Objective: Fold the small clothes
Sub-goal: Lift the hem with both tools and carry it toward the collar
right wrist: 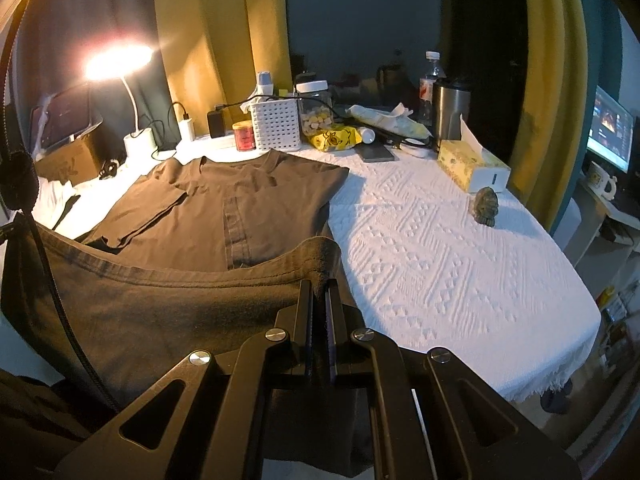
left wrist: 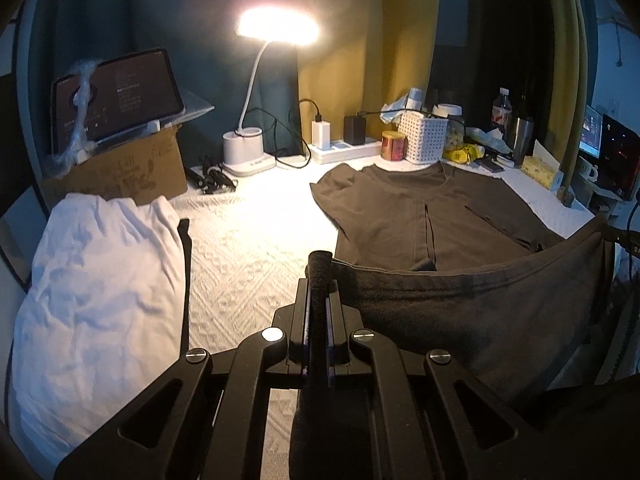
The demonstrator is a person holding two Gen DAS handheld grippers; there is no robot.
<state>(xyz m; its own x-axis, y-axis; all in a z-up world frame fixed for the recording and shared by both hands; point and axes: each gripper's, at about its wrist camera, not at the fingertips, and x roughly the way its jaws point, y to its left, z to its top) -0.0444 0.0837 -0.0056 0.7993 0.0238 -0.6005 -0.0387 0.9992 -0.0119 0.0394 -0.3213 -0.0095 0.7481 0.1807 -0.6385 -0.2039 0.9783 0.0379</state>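
Both jaws pinch the brown shirt's [left wrist: 432,216] lifted hem [right wrist: 168,280], left gripper [left wrist: 319,276] and right gripper [right wrist: 320,284] at opposite corners. Uneven carrying could skew the fold, and thin fabric might slip free.

Home bedroom: bed [right wrist: 440,264], desk lamp [left wrist: 276,28]

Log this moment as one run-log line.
stage: hem lift | left tool: shut on shirt hem corner | right tool: shut on other corner | sleeves: folded in | collar end: flat on bedspread

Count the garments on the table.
2. A brown T-shirt lies spread near the table's middle, its hem lifted by the left gripper and right gripper. A white garment lies crumpled at the left edge; more may be hidden beneath.
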